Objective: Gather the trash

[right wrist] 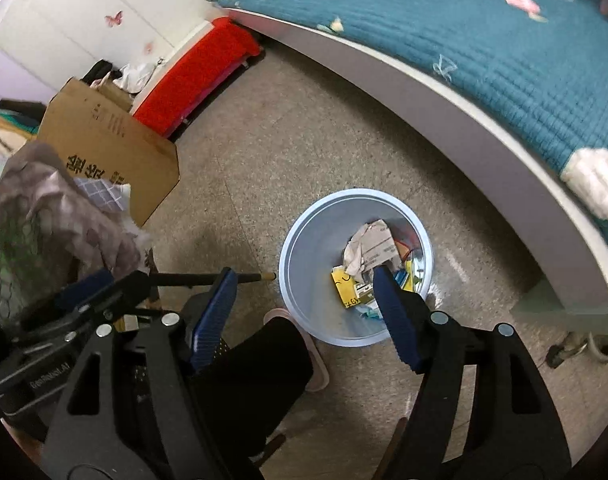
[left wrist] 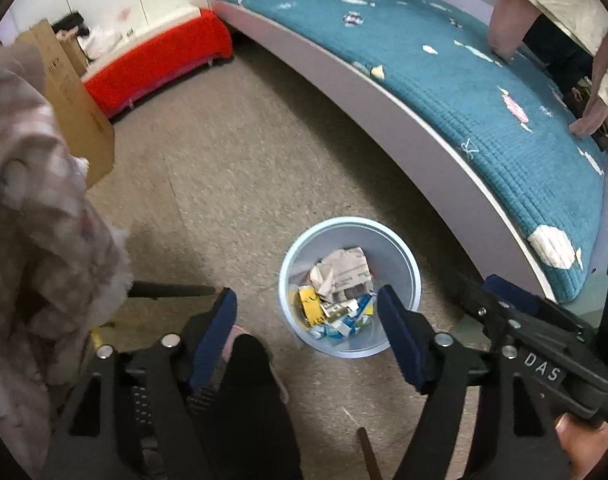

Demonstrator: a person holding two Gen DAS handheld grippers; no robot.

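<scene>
Nearest me, the left gripper [left wrist: 308, 332] and right gripper [right wrist: 306, 312] are both hanging with fingers spread wide, nothing between them. Just beyond, at twelve o'clock, the bin [right wrist: 304, 248] is standing on the floor [right wrist: 263, 152], holding crumpled paper [right wrist: 370, 246] and wrappers [right wrist: 346, 286]. Farther off, at two o'clock, the bed [right wrist: 484, 28] is lying.
</scene>
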